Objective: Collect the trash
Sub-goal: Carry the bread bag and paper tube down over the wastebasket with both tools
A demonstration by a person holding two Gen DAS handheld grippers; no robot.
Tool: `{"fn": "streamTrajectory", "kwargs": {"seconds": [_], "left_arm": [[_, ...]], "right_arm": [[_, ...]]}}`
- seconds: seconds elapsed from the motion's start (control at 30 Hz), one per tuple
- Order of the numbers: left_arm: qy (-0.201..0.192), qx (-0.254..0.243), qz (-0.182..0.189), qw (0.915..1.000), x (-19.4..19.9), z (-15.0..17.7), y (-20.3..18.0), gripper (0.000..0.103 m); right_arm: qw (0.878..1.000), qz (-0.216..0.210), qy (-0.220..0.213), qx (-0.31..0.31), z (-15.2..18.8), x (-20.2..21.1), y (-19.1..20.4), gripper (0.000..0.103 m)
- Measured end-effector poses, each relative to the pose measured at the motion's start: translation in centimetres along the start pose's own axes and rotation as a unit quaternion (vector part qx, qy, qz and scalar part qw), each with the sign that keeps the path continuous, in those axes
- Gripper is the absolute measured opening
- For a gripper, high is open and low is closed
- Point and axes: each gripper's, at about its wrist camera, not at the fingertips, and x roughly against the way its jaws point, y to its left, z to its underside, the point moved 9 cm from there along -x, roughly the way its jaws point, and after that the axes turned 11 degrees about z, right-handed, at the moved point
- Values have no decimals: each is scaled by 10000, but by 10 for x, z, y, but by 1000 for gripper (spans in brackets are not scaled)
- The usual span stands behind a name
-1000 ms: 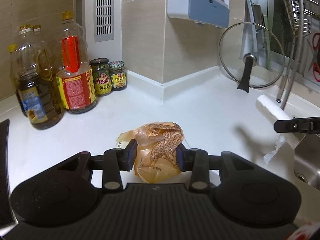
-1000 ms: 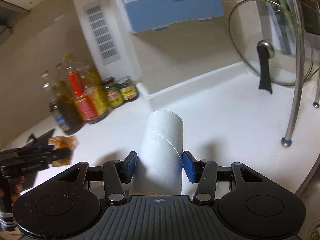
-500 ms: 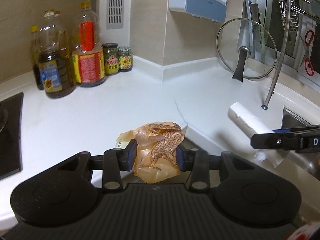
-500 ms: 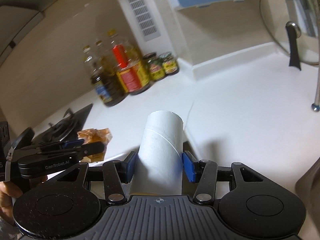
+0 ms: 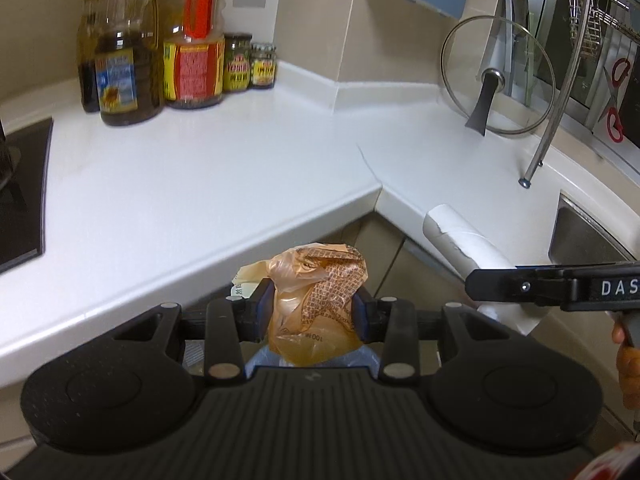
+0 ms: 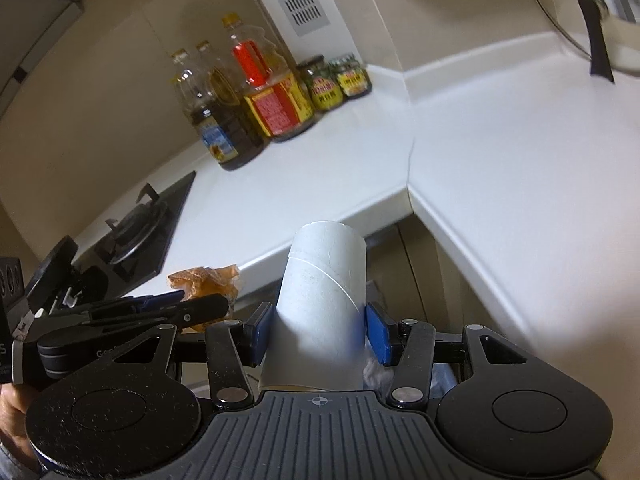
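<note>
My left gripper [image 5: 312, 316] is shut on a crumpled orange plastic bag [image 5: 316, 300] and holds it in the air off the front edge of the white countertop [image 5: 200, 184]. My right gripper [image 6: 320, 332] is shut on a white cardboard tube [image 6: 324, 304], also held off the counter's inner corner. The tube [image 5: 460, 240] and right gripper show at the right of the left wrist view. The bag [image 6: 204, 280] and left gripper show at the left of the right wrist view. Bluish plastic [image 5: 360, 356] shows below the bag; I cannot tell what it is.
Oil bottles [image 5: 128, 60] and two jars [image 5: 250, 62] stand at the back left. A black gas hob [image 6: 136, 232] is at the left. A glass pot lid [image 5: 496, 76] leans on the back wall. A curved faucet [image 5: 556, 112] and steel sink [image 5: 580, 236] are at the right.
Both grippers have pulled back from over the countertop to beyond its front edge, each still holding its item. The counter now lies ahead of them and cabinet fronts show below.
</note>
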Motion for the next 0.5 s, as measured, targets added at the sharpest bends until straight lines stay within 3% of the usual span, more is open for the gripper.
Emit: {"fn": "streamTrajectory", "kwargs": {"seconds": [0.5], "left_arm": [[714, 220, 274, 9968, -37, 51, 14, 36]], "right_arm": [[9960, 479, 451, -609, 58, -42, -17, 50]]}}
